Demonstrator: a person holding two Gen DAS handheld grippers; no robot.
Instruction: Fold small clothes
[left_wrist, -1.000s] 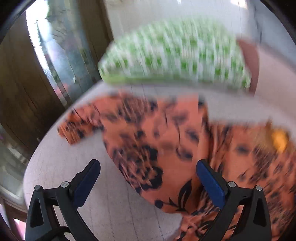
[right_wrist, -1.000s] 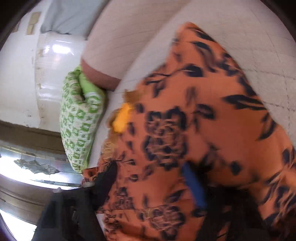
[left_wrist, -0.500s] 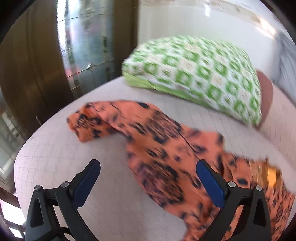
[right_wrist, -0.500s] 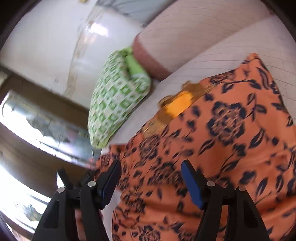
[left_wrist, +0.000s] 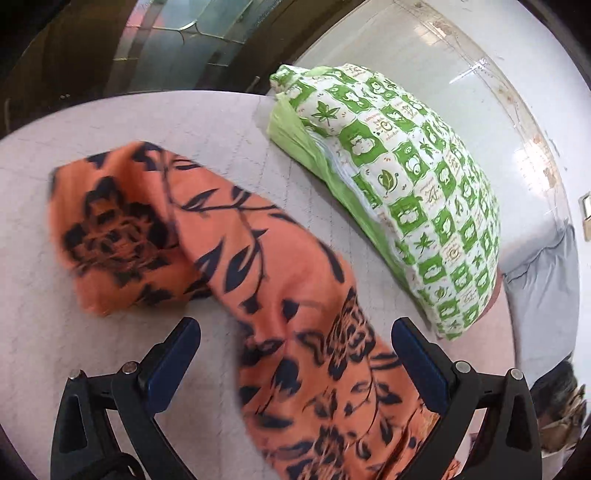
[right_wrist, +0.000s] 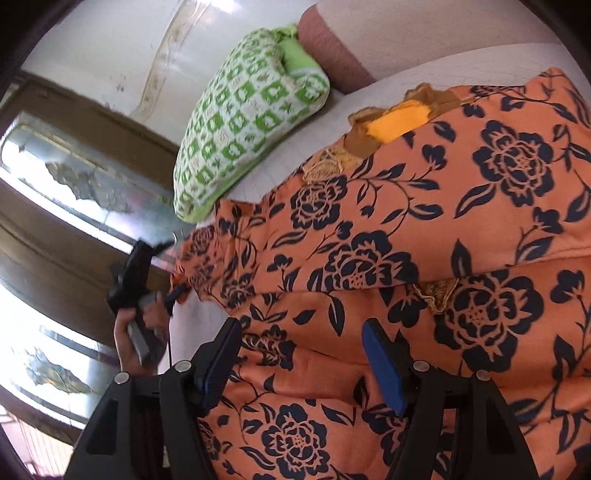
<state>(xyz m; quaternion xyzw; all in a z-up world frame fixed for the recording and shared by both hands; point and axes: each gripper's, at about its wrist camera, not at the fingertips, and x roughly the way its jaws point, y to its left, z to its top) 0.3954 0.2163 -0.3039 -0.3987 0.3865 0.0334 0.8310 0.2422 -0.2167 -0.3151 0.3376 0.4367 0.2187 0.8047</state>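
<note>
An orange cloth garment printed with dark navy flowers (right_wrist: 424, 236) lies spread over a pale quilted bed (left_wrist: 110, 125), one sleeve reaching toward the bed's far edge. A green-and-white checked pillow (left_wrist: 406, 192) rests along the bed's edge by the white wall, just beside the garment. The left hand-held gripper (left_wrist: 295, 354) hangs over the sleeve with jaws wide apart, gripping nothing. The right hand-held gripper (right_wrist: 303, 354) hangs above the garment's body; its jaws have just been opening and stand apart, no cloth pinched between them.
</note>
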